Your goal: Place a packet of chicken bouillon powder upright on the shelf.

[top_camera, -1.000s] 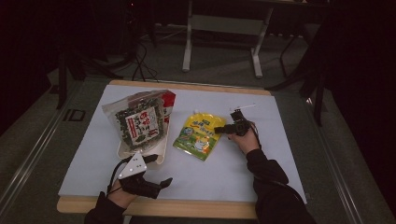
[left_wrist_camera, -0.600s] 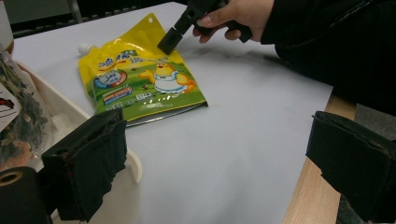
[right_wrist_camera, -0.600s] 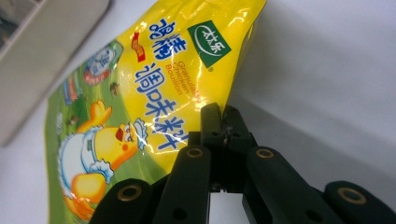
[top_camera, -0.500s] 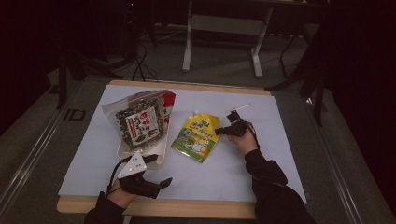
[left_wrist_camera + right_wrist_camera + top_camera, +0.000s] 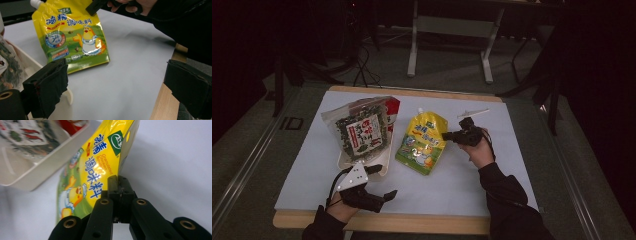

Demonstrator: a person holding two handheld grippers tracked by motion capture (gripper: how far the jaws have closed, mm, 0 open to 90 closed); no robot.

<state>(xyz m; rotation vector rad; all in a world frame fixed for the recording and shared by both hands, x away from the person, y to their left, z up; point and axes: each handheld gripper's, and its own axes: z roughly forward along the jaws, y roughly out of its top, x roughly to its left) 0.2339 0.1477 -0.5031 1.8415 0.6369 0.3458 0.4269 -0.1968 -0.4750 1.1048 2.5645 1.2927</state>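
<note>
A yellow chicken-seasoning pouch (image 5: 423,143) with a white spout lies on the white table mat (image 5: 472,175), spout pointing away. My right gripper (image 5: 447,136) is at its right edge. In the right gripper view the jaws are pressed together on that edge (image 5: 119,185), and the pouch (image 5: 93,170) curls up slightly there. My left gripper (image 5: 388,194) rests near the front edge of the table, open. Its fingers (image 5: 47,92) stand wide apart with only mat between them. The pouch (image 5: 75,37) lies ahead of it, and the right gripper (image 5: 96,6) is beyond.
A white tray (image 5: 377,167) left of the pouch holds a seaweed bag (image 5: 360,131) and a red packet (image 5: 392,106). A thin white strip (image 5: 473,113) lies at the back right. The wooden table edge (image 5: 412,222) runs along the front. The tray's rim (image 5: 37,173) is close to the pouch.
My right gripper has moved left onto the pouch's right edge and is shut there. The left gripper has stayed in place.
</note>
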